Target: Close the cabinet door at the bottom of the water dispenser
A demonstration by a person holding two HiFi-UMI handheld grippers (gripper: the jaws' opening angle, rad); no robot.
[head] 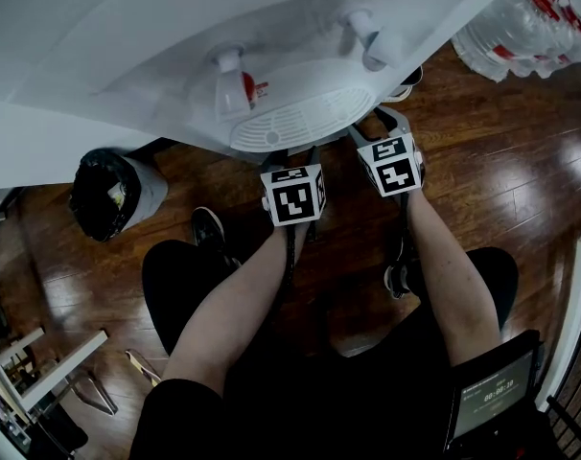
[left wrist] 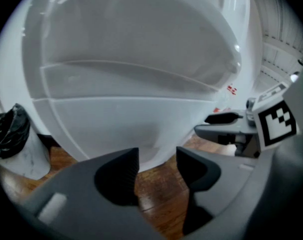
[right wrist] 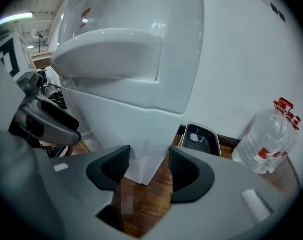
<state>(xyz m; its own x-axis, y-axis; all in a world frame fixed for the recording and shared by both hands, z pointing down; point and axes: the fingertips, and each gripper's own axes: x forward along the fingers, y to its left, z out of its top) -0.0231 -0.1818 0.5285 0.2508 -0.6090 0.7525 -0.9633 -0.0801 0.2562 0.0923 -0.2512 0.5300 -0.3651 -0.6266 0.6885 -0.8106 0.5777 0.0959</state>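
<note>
The white water dispenser (head: 271, 75) stands in front of me, seen from above with its taps and round drip tray (head: 300, 118). In the left gripper view its lower front panel (left wrist: 121, 124), the cabinet door, looks flush with the body; I see no gap. My left gripper (left wrist: 156, 156) is open and empty, close to that panel. The right gripper (right wrist: 149, 156) is also open and empty, aimed at the dispenser's lower corner (right wrist: 141, 159). In the head view both grippers, left (head: 292, 161) and right (head: 375, 130), reach under the drip tray side by side.
A bin lined with a black bag (head: 108, 195) stands to the dispenser's left. Large water bottles (right wrist: 269, 134) and a small black tray (right wrist: 201, 139) sit by the wall on its right. The floor is dark wood (head: 501, 171). The person's shoes (head: 209, 228) are near the dispenser's base.
</note>
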